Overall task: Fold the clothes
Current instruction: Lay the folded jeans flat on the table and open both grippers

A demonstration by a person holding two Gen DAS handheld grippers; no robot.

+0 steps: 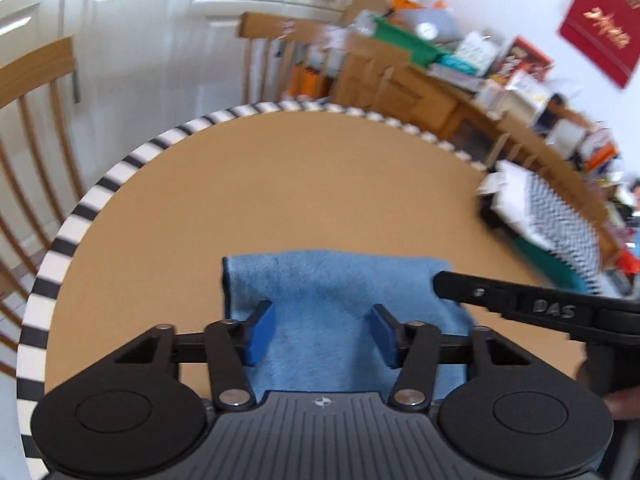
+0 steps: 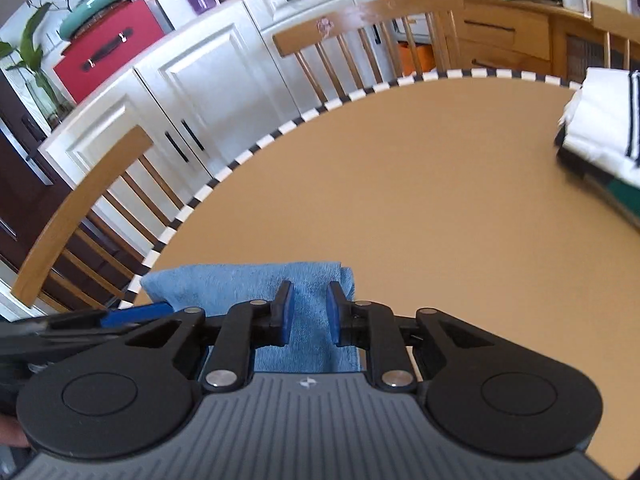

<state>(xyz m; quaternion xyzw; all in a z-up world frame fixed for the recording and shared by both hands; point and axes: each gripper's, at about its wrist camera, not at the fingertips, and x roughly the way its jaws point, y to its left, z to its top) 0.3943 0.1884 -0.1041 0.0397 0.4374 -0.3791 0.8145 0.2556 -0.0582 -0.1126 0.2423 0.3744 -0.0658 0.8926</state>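
A folded blue towel [image 1: 336,284] lies on the tan round table [image 1: 280,184] near its front edge. My left gripper [image 1: 323,334] is open, its blue pads wide apart just above the towel's near part. My right gripper [image 2: 307,318] is open with a narrower gap, over the towel's right end [image 2: 312,280]. In the left wrist view the right gripper's black finger [image 1: 472,290] reaches in from the right at the towel's right corner. In the right wrist view the left gripper's blue pad [image 2: 136,312] shows at the towel's left end.
A stack of folded clothes, white and patterned over dark green [image 1: 552,216], sits at the table's right side and shows in the right wrist view [image 2: 600,128]. Wooden chairs [image 2: 372,36] ring the table. White cabinets [image 2: 208,72] and a cluttered wooden sideboard [image 1: 440,80] stand behind.
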